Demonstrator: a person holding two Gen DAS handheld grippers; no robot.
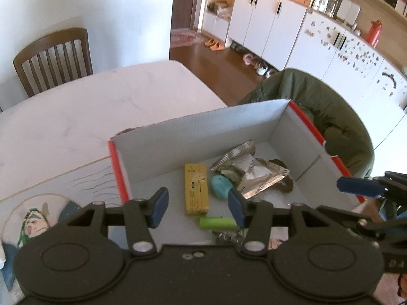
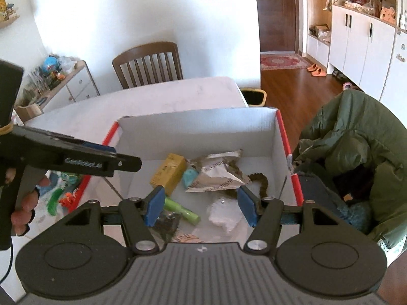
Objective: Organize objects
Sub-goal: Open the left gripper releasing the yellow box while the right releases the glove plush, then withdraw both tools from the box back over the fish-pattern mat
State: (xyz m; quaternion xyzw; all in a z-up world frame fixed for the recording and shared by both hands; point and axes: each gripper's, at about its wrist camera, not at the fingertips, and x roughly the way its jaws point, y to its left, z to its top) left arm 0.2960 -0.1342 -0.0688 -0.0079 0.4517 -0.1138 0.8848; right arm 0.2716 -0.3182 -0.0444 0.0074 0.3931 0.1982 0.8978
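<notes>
A white cardboard box with red edges (image 1: 203,127) (image 2: 198,129) stands on the table. Inside lie a yellow carton (image 1: 195,189) (image 2: 169,170), a teal oval piece (image 1: 221,186) (image 2: 190,176), a silver foil packet (image 1: 250,175) (image 2: 216,175), a green tube (image 1: 217,223) (image 2: 182,209) and a crumpled clear wrapper (image 2: 225,216). My left gripper (image 1: 198,207) hovers open over the box's near side, nothing between its pads. My right gripper (image 2: 201,207) is open above the box too, empty. The left gripper (image 2: 76,157) shows side-on at the left of the right wrist view, held by a hand (image 2: 23,208).
A white marble table (image 1: 101,106) extends beyond the box, with a wooden chair (image 1: 53,56) behind it. A green jacket (image 1: 330,117) (image 2: 356,147) drapes over a seat right of the box. A printed mat (image 1: 38,218) and colourful toys (image 2: 63,193) lie left of the box.
</notes>
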